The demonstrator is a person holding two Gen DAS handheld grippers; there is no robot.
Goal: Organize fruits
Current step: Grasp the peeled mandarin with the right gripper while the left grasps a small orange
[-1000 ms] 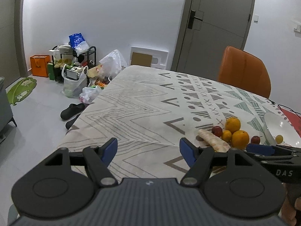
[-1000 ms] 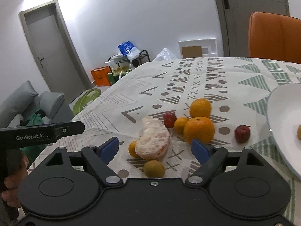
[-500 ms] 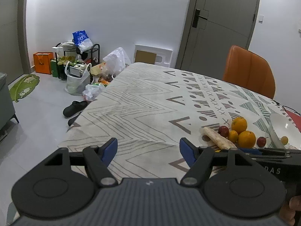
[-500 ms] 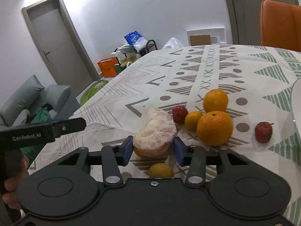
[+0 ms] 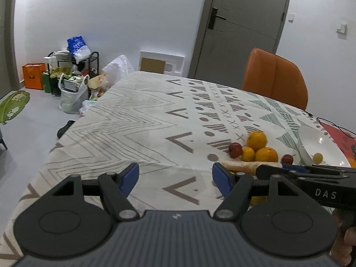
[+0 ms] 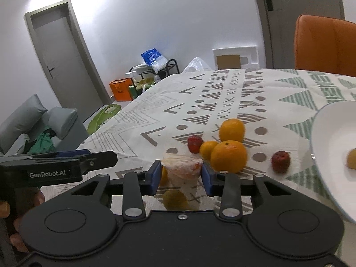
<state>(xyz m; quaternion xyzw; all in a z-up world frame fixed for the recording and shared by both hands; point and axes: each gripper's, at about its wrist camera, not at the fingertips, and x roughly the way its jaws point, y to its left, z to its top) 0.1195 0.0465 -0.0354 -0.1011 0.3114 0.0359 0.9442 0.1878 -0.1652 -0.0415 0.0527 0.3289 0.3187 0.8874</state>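
on the patterned tablecloth lie three oranges, two small red fruits and one greenish fruit. right gripper is closing, its pads pressing one wrapped peeled pomelo piece. left gripper stands open, holding nothing. one white plate holds one yellow fruit.

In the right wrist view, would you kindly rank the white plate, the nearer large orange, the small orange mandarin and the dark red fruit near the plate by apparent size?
1. White plate, though cut off by the frame.
2. Nearer large orange.
3 and 4. Small orange mandarin and dark red fruit: they look alike, and the mandarin is partly hidden, so no ranking.
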